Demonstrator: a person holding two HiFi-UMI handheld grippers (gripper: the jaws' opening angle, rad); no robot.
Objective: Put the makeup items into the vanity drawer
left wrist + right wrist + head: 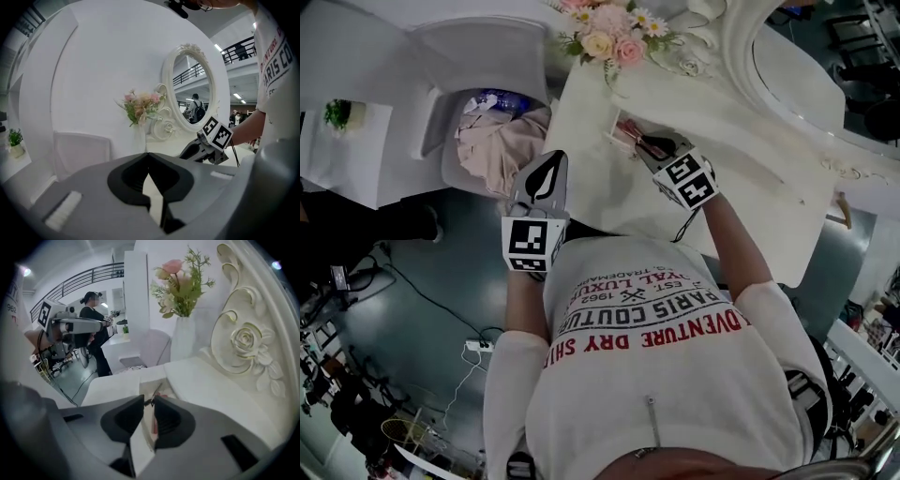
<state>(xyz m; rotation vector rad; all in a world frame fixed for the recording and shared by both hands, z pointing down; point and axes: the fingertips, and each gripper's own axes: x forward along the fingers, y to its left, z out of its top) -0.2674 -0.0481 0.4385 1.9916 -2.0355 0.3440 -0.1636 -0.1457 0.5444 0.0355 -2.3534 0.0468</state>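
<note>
Makeup stick (pixel 157 390), over open drawer (pixel 140 385) (white), end pinched in right hand-held gripper (pixel 149 400)

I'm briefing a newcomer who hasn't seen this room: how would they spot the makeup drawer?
Find the white vanity with the oval mirror. At its edge by the pink flowers, one drawer is pulled open. Only it shows pink and red items inside.
</note>
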